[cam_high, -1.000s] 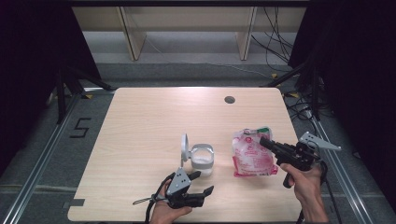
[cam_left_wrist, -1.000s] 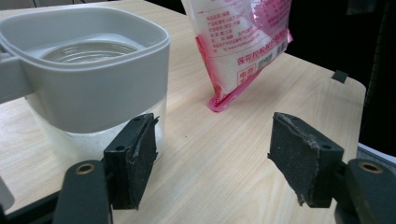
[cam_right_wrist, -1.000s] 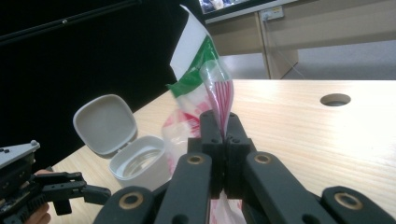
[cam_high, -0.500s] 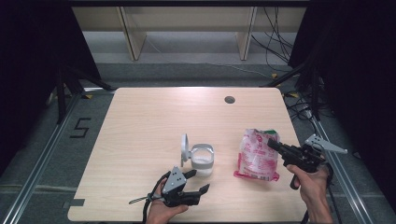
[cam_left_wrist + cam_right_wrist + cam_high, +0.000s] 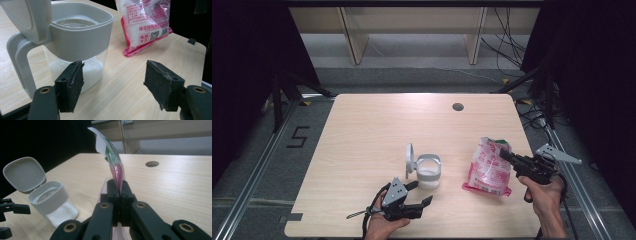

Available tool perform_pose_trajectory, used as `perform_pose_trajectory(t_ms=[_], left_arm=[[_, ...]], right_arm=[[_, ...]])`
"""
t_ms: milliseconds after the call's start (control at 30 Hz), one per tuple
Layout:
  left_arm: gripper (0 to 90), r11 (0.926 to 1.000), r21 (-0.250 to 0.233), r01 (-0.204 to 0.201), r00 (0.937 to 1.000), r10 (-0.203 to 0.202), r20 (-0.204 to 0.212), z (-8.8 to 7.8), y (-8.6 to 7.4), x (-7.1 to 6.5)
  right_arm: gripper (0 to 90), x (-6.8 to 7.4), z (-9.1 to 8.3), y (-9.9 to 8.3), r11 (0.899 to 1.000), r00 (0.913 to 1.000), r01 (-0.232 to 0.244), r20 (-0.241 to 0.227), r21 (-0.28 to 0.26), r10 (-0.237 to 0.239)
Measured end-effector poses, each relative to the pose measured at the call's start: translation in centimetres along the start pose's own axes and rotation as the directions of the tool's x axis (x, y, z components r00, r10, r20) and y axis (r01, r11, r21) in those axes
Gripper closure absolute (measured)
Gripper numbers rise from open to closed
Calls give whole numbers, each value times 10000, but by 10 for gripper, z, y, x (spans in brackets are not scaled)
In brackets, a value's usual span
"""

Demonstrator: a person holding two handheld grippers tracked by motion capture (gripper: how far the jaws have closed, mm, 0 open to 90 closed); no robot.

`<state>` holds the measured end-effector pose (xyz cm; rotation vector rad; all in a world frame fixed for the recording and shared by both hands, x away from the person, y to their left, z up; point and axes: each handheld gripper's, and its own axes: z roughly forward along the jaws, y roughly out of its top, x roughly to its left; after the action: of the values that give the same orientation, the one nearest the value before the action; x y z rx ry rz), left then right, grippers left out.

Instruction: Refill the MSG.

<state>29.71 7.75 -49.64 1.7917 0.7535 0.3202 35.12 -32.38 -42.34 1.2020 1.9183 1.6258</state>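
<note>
A clear jug [image 5: 428, 171] with a grey collar and handle holds white granules, and its grey lid [image 5: 410, 154] is flipped open to the left. My left gripper [image 5: 422, 192] lies low near the table's front edge, just in front of the jug. In the left gripper view its jaws [image 5: 113, 85] stand wide open with nothing between them, and the jug [image 5: 80, 42] is close behind the left pad. My right gripper [image 5: 503, 153] is shut on the top edge of a pink and white bag [image 5: 488, 167]. The bag [image 5: 113, 162] rises from the closed pads of the right gripper [image 5: 120, 192], its bottom resting on the table.
The light wooden table [image 5: 377, 130] has a round cable hole [image 5: 457, 106] at the back right. Its right edge runs close to the person's right hand. Cables and stand legs lie on the floor beyond the table.
The bag has shifted a little to the right with the right gripper, and it stands more upright. The left gripper has hardly moved.
</note>
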Motion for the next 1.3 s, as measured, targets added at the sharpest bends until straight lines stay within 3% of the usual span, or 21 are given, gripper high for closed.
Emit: perform_pose_trajectory(t_ms=[33, 67, 133, 167, 233, 333, 367, 433, 533, 633, 700, 733, 833, 900, 933, 1000, 1033, 1100, 1133, 1167, 1300], left_arm=[[307, 9996, -78, 281, 9996, -282, -67, 0, 0, -1], [307, 9996, 18, 275, 9996, -274, -105, -1, 0, 0], [307, 9995, -21, 316, 9994, -316, -119, -2, -1, 0], [307, 9993, -94, 352, 9994, -353, -56, -1, -1, 1], [307, 9994, -65, 349, 9993, -350, -125, -2, -1, 2], [307, 9992, -48, 394, 9989, -395, -243, -4, -1, 4], [307, 9993, -27, 361, 9990, -362, -257, -5, -1, 4], [306, 9994, -12, 351, 9990, -351, -265, -5, -1, 5], [306, 9999, -66, 100, 9998, -101, -194, -6, 0, 6], [305, 9993, -79, 376, 9989, -378, -261, -6, -1, 7], [305, 9998, -88, 188, 9995, -190, -256, -7, -1, 9], [305, 9992, -61, 405, 9988, -407, -286, -7, -2, 8], [305, 9997, -10, 260, 9989, -260, -392, -9, -1, 10], [302, 9997, -17, 258, 9989, -258, -404, -10, -1, 11], [300, 9985, -48, 553, 9974, -555, -467, -9, -1, 9], [295, 9992, 28, 406, 9981, -404, -456, -11, -1, 11], [295, 9996, -10, 281, 9986, -282, -444, -11, -1, 13], [294, 9984, -89, 551, 9972, -555, -510, -11, -2, 13], [293, 9995, -5, 305, 9979, -305, -571, -13, -1, 14], [293, 9983, -36, 579, 9962, -580, -645, -13, -2, 14], [288, 9977, -123, 661, 9944, -669, -820, -16, -1, 16]], right_arm=[[900, 0, 0, 0, 10000, 10000, -15, -19, 12, 15], [900, 1, -1, 0, 9996, 9996, -283, 22, 98, 283], [900, -2, -1, 0, 9997, 9999, 0, 144, 245, -3], [900, 0, -2, -1, 9993, 9995, -226, 238, 288, 219], [900, -2, -1, -2, 9997, 9995, -19, 326, 225, 12], [900, -2, -1, -2, 9994, 9993, -256, 281, 213, 250], [900, -3, 0, -3, 9999, 9996, -40, 264, 168, 35], [900, -1, -1, -3, 9988, 9987, -449, 265, 205, 443], [900, -4, 0, -4, 9995, 9994, -202, 289, 240, 195], [900, -5, 2, -5, 9997, 9986, -25, 531, 242, 12], [900, -7, 1, -5, 9986, 9974, 41, 711, 523, -79], [900, -9, 2, -6, 9988, 9979, 81, 644, 485, -112], [900, -6, 4, -10, 9967, 9953, -369, 922, 717, 302], [900, -12, 6, -12, 9964, 9954, 151, 926, 831, -228], [900, -9, 7, -13, 9965, 9942, -148, 1075, 825, 59], [900, -10, 9, -14, 9957, 9941, -115, 1081, 916, 16], [900, -11, 8, -14, 9937, 9940, 5, 1085, 1123, -128], [900, -14, 8, -15, 9931, 9908, 286, 1280, 1138, -432], [900, -14, 8, -15, 9928, 9907, 263, 1295, 1168, -415], [900, -14, 9, -16, 9938, 9911, 162, 1293, 1099, -305], [899, -13, 10, -18, 9934, 9903, -205, 1390, 1131, 46]])
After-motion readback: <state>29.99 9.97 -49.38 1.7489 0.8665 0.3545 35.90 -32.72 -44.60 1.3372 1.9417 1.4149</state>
